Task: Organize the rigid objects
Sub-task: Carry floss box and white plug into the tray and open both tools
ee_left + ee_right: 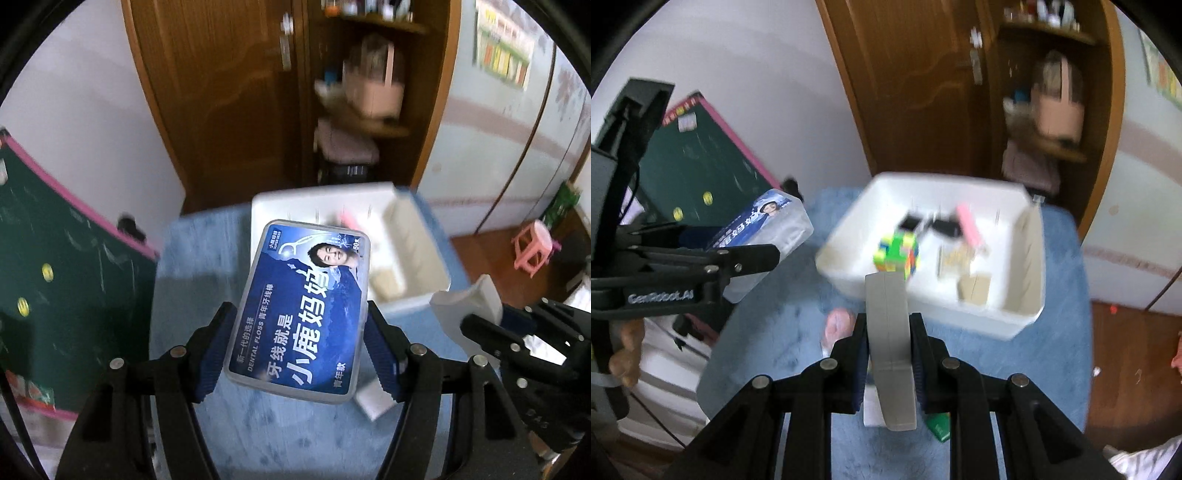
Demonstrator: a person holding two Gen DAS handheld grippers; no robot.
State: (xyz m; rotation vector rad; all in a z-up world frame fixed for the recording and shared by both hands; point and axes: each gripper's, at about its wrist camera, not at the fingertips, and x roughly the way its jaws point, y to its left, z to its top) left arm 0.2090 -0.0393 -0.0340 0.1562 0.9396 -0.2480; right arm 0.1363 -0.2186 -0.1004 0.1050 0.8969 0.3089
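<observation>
My left gripper (301, 345) is shut on a clear dental floss box (303, 306) with a blue label, held above the blue table. It also shows in the right wrist view (764, 221). My right gripper (889, 350) is shut on a curved grey-white plastic piece (890, 350), seen in the left wrist view too (469, 306). A white bin (1015, 321) stands ahead on the table; it holds a colourful puzzle cube (897, 254), black binder clips (945, 225), a pink item (969, 225) and small tan pieces (975, 288).
The blue fuzzy tabletop (790, 332) carries a green item (940, 426) and a white flat piece (373, 400) near my grippers. A green chalkboard (55, 280) leans at the left. A wooden cabinet (229, 92) stands behind. A pink stool (533, 251) is at the right.
</observation>
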